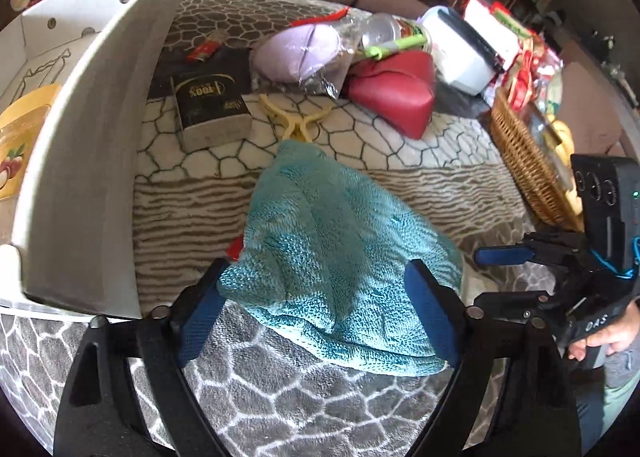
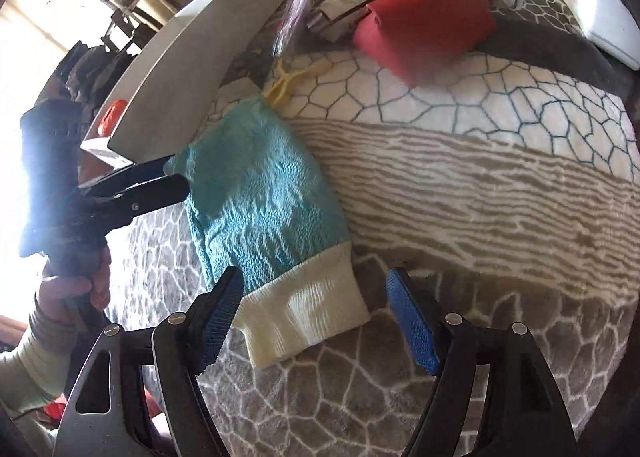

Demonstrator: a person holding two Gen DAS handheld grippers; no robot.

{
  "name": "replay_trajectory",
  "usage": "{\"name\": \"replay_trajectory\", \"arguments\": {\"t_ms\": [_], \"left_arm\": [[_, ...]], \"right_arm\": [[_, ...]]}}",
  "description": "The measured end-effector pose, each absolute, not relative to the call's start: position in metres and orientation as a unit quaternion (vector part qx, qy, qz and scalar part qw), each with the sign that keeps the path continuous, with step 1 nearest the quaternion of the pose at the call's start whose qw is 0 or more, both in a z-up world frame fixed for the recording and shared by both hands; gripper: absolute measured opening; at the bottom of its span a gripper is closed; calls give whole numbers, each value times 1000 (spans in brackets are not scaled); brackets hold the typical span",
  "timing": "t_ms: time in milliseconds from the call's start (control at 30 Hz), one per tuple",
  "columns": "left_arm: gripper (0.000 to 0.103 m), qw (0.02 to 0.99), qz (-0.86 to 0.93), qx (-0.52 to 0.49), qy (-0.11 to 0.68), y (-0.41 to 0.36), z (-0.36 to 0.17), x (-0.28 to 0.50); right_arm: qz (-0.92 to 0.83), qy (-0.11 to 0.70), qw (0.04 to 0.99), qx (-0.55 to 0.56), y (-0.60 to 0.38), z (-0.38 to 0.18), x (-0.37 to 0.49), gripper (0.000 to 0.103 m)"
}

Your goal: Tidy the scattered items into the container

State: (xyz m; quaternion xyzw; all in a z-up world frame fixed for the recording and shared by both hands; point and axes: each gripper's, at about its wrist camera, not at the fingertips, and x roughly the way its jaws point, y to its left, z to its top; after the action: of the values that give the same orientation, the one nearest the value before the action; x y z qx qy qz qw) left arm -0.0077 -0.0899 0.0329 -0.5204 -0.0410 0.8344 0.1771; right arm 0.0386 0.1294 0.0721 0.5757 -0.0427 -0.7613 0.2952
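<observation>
Left wrist view: the teal mitt [image 1: 332,257] is straddled by the left gripper [image 1: 320,321], pads seemingly unpressed, while its cream cuff lies between the wide-spread right gripper [image 2: 316,321]. Beyond, the white box [image 1: 104,161] stands nearby; limp fabric could be snagged on its wall if lifted unevenly.

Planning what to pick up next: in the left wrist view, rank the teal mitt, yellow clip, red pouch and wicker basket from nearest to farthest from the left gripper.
1. Teal mitt, between the fingers.
2. Yellow clip, just beyond it.
3. Red pouch, farther back, right of centre.
Wicker basket, off right: cannot be ranked against the clip or pouch.
</observation>
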Motion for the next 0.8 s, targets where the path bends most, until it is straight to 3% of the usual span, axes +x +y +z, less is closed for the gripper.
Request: {"name": "replay_trajectory", "arguments": {"t_ms": [33, 100, 167, 200, 267, 367, 433, 533, 600, 800], "left_arm": [[40, 167, 837, -521, -15, -82, 31, -5], [38, 164, 841, -516, 10, -74, 32, 2], [28, 177, 839, -515, -6, -71, 36, 3], [17, 180, 840, -512, -13, -71, 39, 4], [15, 179, 842, -508, -22, -71, 45, 4], [15, 171, 836, -521, -30, -77, 41, 1], [15, 171, 832, -526, -39, -83, 38, -1], [15, 167, 830, -530, -39, -90, 36, -1], [15, 167, 829, -532, -44, -94, 35, -1], [15, 168, 829, -532, -40, -95, 35, 1]], "right_arm": [[-757, -34, 298, 580, 124, 67, 40, 77], [-768, -5, 293, 569, 112, 65, 45, 75], [-769, -5, 304, 562, 104, 67, 46, 57], [-770, -9, 305, 561, 102, 66, 46, 47], [-771, -15, 305, 559, 101, 66, 45, 38], [-756, -108, 299, 572, 129, 64, 35, 44], [-739, -219, 269, 578, 169, 58, 30, 66], [-678, -402, 273, 551, 225, 45, 42, 67], [-627, -482, 285, 541, 239, 33, 55, 67], [-613, -481, 304, 549, 214, 31, 72, 67]]}}
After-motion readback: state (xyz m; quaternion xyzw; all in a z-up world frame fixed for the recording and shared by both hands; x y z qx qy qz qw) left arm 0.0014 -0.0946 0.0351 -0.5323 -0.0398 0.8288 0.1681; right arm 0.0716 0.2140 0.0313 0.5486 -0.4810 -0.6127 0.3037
